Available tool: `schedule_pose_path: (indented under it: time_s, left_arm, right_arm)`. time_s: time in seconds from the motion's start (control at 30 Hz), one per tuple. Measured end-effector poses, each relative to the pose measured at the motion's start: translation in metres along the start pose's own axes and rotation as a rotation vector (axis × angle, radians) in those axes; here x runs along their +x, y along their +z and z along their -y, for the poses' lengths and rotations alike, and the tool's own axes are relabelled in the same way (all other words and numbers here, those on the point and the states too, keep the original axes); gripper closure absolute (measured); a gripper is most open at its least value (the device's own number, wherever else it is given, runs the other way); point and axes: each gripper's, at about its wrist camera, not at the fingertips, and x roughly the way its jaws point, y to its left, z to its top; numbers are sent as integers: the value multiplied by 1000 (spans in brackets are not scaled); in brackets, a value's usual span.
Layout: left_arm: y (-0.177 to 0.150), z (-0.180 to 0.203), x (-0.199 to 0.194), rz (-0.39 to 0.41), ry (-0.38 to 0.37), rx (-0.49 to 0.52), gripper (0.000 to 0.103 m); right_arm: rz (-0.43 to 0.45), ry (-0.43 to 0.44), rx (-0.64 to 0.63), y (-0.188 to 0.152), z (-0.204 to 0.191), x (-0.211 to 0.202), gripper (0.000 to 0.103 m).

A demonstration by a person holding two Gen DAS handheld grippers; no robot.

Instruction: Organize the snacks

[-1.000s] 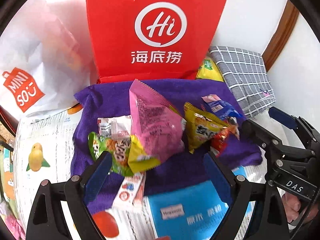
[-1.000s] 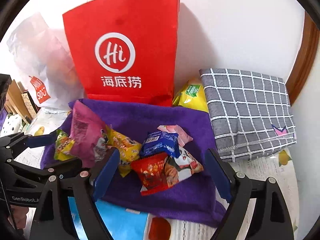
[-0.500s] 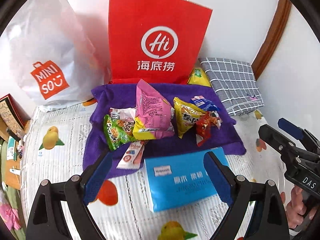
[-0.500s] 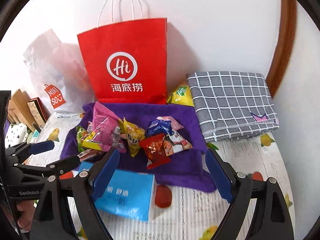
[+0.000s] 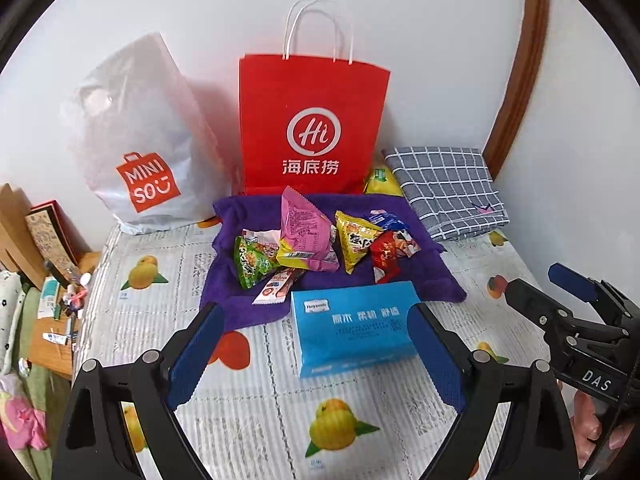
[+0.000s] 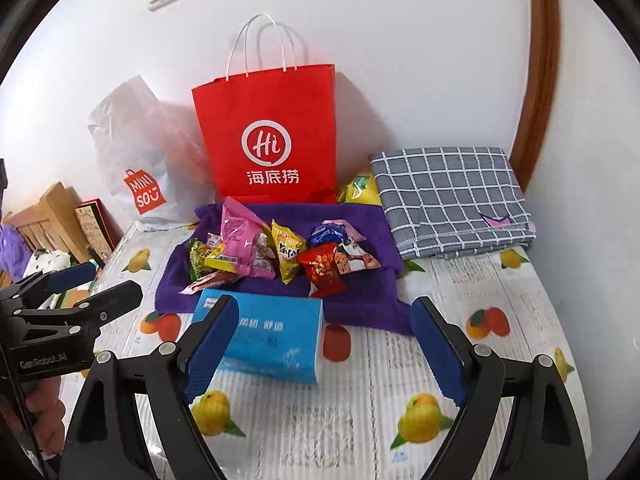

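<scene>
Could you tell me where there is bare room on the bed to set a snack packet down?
The fruit-print sheet lies bare left of the purple towel, below the Minisou bag. More bare sheet lies right of the towel, below the checked cushion, and nearer than the blue tissue pack. The towel's middle is crowded with packets.

A: What can you read?
B: "Hi" and "海底捞" in white on the red paper bag [image 5: 314, 128]. "MINISO" on the white plastic bag [image 5: 136, 140].
A: The claws?
B: "DAS" on the right claw [image 5: 560, 292], "GenRobot.AI" on the left claw [image 6: 86, 282].
</scene>
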Motion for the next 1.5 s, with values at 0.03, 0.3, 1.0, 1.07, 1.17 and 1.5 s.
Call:
schedule_pose_path:
  time_s: [0.03, 0.3, 1.0, 1.07, 1.17, 1.5]
  left_arm:
    - [-2, 2, -4, 7, 5, 3, 10]
    - [-21, 7, -32, 48, 26, 5, 10]
    - [-36, 11, -51, 60, 35, 1, 10]
    - [-36, 12, -51, 58, 36, 2, 10]
    - [-35, 12, -50, 57, 35, 1, 10]
    - [-35, 12, -50, 57, 35, 1, 10]
  right_arm:
    - [0, -2, 6, -3, 1, -4, 16]
    - [34, -39, 36, -19, 7, -34, 6]
    - [48, -66, 44, -37, 8, -60, 1]
    - [46, -64, 47, -37, 9, -60, 1]
    - [43, -64, 47, -38, 10, -60, 1]
    - [44, -64, 51, -38, 10, -59, 1]
